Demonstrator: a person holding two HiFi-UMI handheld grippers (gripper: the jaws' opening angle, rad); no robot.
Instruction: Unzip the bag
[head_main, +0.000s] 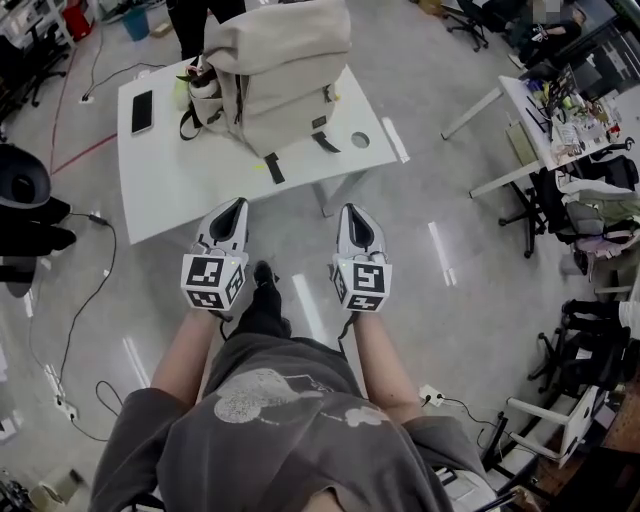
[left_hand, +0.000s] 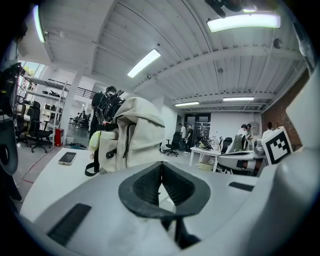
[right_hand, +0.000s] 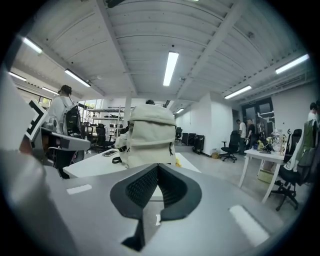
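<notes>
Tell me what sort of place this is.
Probably an open-plan office or lab workspace: white tables, rolling office chairs and long strip lights on a bare ceiling.

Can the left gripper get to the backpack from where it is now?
Probably yes, once moved forward: the left gripper, shut, is at the near edge of the table, apart from the backpack, with only bare tabletop between them.

Bare table (head_main: 190, 190) front — open approach, bag (head_main: 285, 75) upright behind, phone (head_main: 142, 111) far left
</notes>
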